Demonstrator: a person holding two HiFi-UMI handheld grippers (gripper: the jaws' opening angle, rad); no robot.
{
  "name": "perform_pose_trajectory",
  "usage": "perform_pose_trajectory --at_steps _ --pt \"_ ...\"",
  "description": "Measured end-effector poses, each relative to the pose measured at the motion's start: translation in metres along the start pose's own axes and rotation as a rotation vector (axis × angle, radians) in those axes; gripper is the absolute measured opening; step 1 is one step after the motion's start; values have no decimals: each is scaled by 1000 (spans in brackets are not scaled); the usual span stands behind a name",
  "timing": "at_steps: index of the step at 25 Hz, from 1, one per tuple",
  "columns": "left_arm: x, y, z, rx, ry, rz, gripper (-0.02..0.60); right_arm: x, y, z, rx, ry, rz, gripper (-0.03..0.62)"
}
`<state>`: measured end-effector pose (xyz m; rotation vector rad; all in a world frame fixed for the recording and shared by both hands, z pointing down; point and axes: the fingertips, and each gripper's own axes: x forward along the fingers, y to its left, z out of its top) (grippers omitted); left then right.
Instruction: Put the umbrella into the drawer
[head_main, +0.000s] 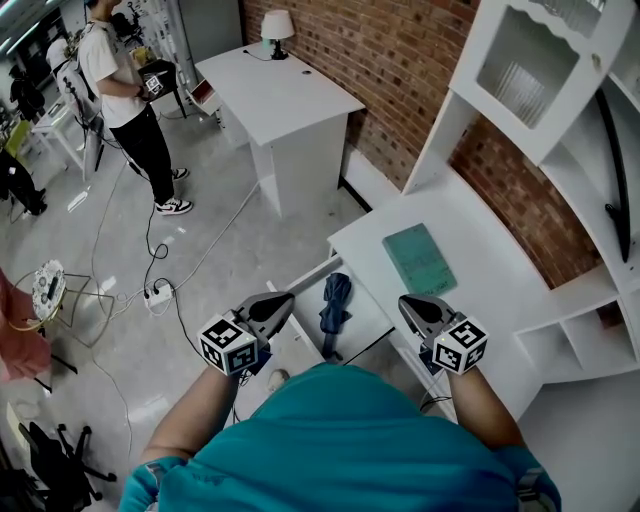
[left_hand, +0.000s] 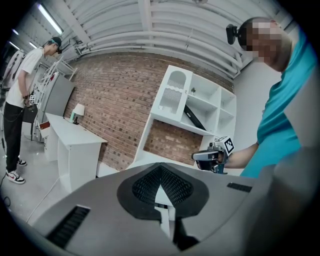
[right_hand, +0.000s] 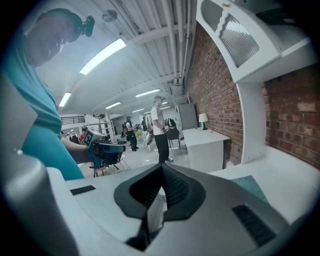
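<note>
Both claws are closed tight and empty; left claw and right claw flank the open drawer of the white desk, and the folded blue umbrella lies inside that drawer.

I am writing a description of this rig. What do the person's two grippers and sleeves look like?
The left gripper and the right gripper both have grey, wedge-shaped shells, and the pads inside the jaws are black and ribbed. At the rear of each sits a white cube with black square markers: the left cube and the right cube. The person wears a teal short-sleeved shirt.
</note>
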<state>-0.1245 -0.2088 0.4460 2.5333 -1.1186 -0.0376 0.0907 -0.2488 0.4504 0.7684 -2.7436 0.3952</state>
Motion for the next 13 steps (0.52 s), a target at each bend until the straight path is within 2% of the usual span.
perform_pose_trajectory --at_steps 3,13 --pt "-2 2 -1 26 20 12 15 2 2 3 -8 0 4 20" --pt "1 2 -3 21 15 7 15 5 0 -1 -11 8 6 20"
